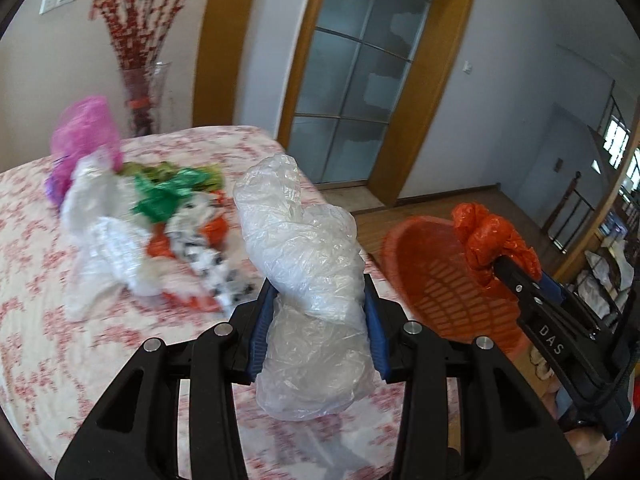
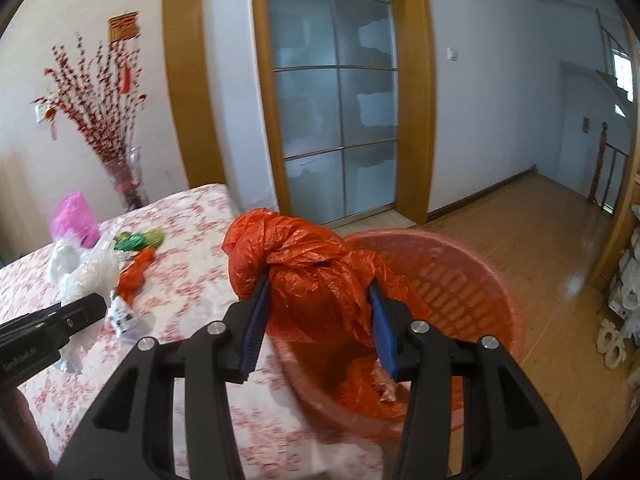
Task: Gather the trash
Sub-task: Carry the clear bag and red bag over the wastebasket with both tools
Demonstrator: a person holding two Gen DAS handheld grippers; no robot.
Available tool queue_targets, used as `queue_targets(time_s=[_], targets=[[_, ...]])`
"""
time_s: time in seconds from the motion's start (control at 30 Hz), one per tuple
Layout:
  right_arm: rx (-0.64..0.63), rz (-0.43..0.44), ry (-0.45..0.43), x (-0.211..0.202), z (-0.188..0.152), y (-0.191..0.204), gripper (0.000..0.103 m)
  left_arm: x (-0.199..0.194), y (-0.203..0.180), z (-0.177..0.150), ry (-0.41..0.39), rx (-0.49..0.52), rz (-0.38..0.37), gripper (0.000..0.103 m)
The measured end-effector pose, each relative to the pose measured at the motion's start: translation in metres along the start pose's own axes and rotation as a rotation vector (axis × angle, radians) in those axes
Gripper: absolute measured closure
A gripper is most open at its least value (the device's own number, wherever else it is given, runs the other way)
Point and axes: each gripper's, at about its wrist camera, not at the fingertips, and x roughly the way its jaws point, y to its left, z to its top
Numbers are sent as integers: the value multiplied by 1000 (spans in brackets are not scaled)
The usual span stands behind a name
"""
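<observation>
Table with a red-and-white flowered cloth (image 1: pixel 60 320) has a pile of crumpled plastic bags (image 1: pixel 148 236) left to pick up. Beside it, the round red plastic basket (image 2: pixel 460 280) has some orange plastic inside, so the job looks partly done. The left gripper (image 1: pixel 316 320) squeezes a clear crinkly plastic bag (image 1: pixel 304 248) over the table. The right gripper (image 2: pixel 320 312) pinches an orange plastic bag (image 2: pixel 304 272) above the basket.

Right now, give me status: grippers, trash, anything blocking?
Left gripper shut on clear bag. Right gripper shut on orange bag, over basket. More bags on table. Nothing blocking.
</observation>
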Motion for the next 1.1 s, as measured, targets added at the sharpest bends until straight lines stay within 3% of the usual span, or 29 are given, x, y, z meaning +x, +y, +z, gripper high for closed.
queue_targets(time_s=[0.57,1.1], targets=[[97,-153,-3,18,-4,-63,56,42,-69,7,19,84,-144,62],[180,-173,-3,37,-1,-102,54,84,-111,2,78,134,-226,62]])
